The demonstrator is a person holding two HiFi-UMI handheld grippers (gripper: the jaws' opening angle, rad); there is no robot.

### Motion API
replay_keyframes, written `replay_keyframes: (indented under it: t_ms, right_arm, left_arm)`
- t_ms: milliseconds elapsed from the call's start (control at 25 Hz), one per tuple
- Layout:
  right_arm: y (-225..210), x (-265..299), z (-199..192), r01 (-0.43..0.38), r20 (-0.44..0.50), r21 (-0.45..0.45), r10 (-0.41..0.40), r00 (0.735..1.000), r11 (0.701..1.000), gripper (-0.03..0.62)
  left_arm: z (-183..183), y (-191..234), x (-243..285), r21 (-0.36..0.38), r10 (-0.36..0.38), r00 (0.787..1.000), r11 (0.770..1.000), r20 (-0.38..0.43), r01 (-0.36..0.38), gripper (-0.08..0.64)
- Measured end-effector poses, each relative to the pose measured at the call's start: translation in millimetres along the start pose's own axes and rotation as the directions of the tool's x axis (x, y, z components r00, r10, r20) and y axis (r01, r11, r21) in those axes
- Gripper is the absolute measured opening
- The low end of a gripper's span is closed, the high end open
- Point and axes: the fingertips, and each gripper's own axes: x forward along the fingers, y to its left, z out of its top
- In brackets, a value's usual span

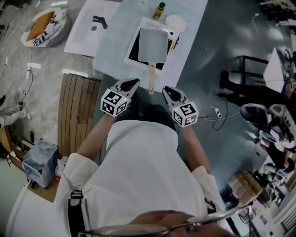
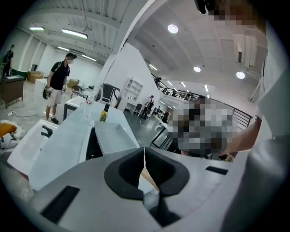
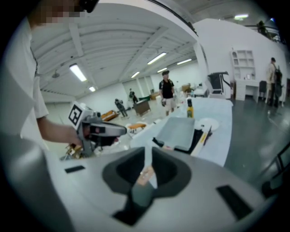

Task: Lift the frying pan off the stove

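Head view: a rectangular grey frying pan (image 1: 152,46) sits on a flat black stove with a white frame (image 1: 132,52). The pan's light wooden handle (image 1: 151,79) points back from the stove toward the person in a white shirt. The left gripper (image 1: 133,83) and right gripper (image 1: 166,90), each carrying a cube of square markers, hover short of the stove on either side of the handle's end, touching neither it nor the pan. Beyond the stove stand a small yellow bottle with a black cap (image 1: 159,11) and a round white plate (image 1: 175,22), all on a pale table (image 1: 194,32).

Left gripper view: the black-lined jaws are pressed together, tip to tip, with nothing gripped. The frying pan (image 2: 115,138) lies ahead on the stove, and the bottle (image 2: 104,116) stands beyond the stove.

Right gripper view: its jaws are likewise closed to a thin slit and grip nothing. The frying pan (image 3: 179,131) rests on the stove ahead. The plate (image 3: 208,123) and bottle (image 3: 190,108) lie behind the stove. The left gripper (image 3: 113,130) is held left of the stove.
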Motion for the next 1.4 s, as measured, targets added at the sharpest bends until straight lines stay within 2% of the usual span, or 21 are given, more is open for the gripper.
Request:
replay_keyframes:
  t_ms: [200,360,480,600,760,960,1080,1200,1400]
  right_arm:
    - [-1.0,23.7,-15.7,-0.023,-0.070,0.048,0.026,0.997,0.999,0.104]
    - [-14.9,39.8,-27.3,-0.050,-0.106,0.109,0.062,0.992,0.993,0.127]
    - [-23.9,53.8,-33.1,-0.080,-0.124,0.155,0.100,0.987,0.985,0.150]
    - [-30.2,68.8,-40.4,-0.116,-0.150,0.200,0.148,0.978,0.973,0.174]
    - [-36.4,90.9,-54.6,-0.158,-0.191,0.251,0.209,0.959,0.955,0.215]
    - [-34.1,112.1,-75.0,-0.202,-0.230,0.349,0.293,0.928,0.915,0.256]
    - [-28.3,122.7,-83.5,-0.230,-0.250,0.385,0.341,0.906,0.894,0.264]
    - [-20.7,130.0,-89.2,-0.269,-0.261,0.405,0.393,0.882,0.874,0.265]
    - [-3.5,134.9,-94.3,-0.360,-0.269,0.426,0.496,0.826,0.830,0.260]
  left_arm:
    - [-21.2,16.7,23.7,-0.127,-0.077,0.994,0.990,-0.072,0.067,0.051]
    - [-37.1,21.7,49.9,-0.209,-0.106,0.987,0.975,-0.122,0.079,0.101]
    - [-46.7,26.7,68.9,-0.290,-0.121,0.982,0.954,-0.146,0.075,0.132]
    - [-55.6,32.1,86.8,-0.391,-0.141,0.975,0.918,-0.170,0.064,0.192]
    - [-69.3,40.9,109.8,-0.513,-0.171,0.966,0.857,-0.193,0.050,0.269]
    - [-87.8,49.9,131.3,-0.583,-0.196,0.955,0.812,-0.224,0.030,0.295]
    - [-92.9,51.4,141.9,-0.631,-0.237,0.949,0.774,-0.206,0.056,0.299]
    - [-99.3,50.4,151.1,-0.670,-0.295,0.936,0.736,-0.194,0.093,0.301]
    - [-103.2,37.9,163.2,-0.706,-0.411,0.897,0.683,-0.164,0.184,0.298]
